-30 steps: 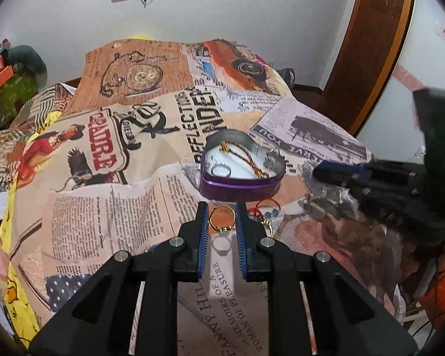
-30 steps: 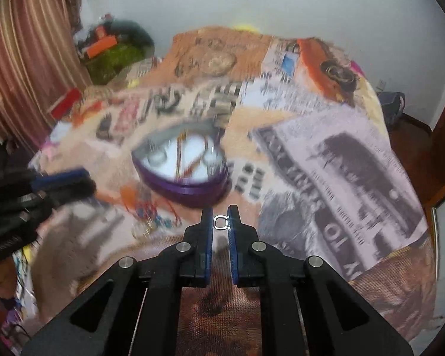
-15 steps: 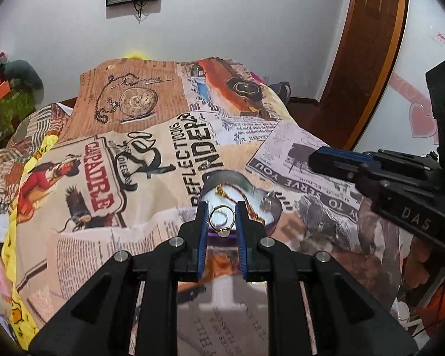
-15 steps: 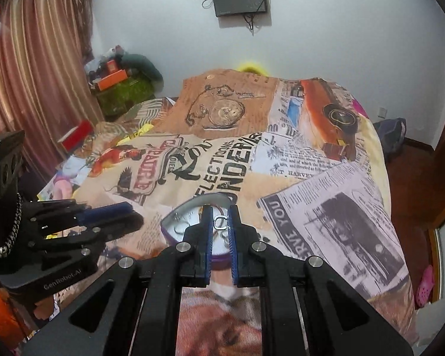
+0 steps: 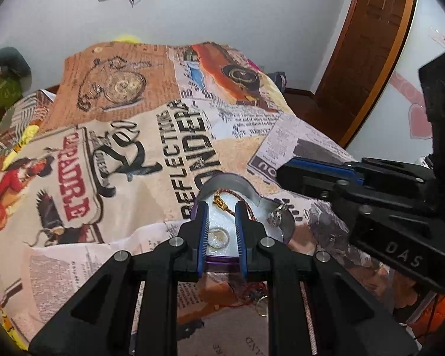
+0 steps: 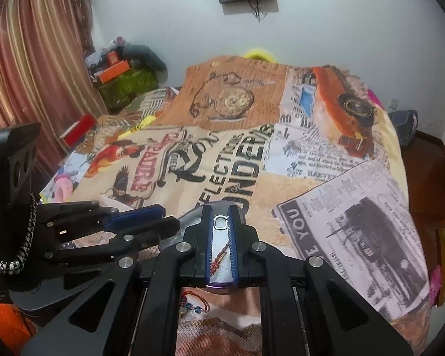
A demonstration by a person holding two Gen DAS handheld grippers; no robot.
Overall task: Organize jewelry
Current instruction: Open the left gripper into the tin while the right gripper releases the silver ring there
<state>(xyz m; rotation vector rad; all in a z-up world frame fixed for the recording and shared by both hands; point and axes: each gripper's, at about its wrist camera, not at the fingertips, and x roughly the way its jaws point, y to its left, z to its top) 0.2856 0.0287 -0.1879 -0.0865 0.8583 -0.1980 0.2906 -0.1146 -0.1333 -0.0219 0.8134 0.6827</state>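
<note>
A purple heart-shaped tin (image 5: 285, 229) with a white lining sits on the printed bedspread. In it lie a red and gold cord bracelet (image 5: 226, 204), a silver piece (image 5: 277, 214) and a gold ring (image 5: 218, 238). My left gripper (image 5: 221, 231) hovers over the tin with its jaws apart; the gold ring lies in the tin between and below them. My right gripper (image 6: 221, 222) is shut on a small silver ring (image 6: 221, 222) above the tin (image 6: 190, 218). More jewelry lies on the bed in front of the tin: a gold ring (image 5: 262, 307) and a red beaded cord (image 6: 192, 299).
The bedspread (image 5: 127, 154) covers the whole bed. My right gripper's body (image 5: 370, 201) reaches in from the right in the left wrist view. A wooden door (image 5: 368, 50) stands at right, curtains (image 6: 29, 74) and clutter (image 6: 124, 71) at left.
Both grippers have moved forward over the tin. The gold ring that sat between the left fingers now lies in the tin. The right gripper still holds the silver ring.
</note>
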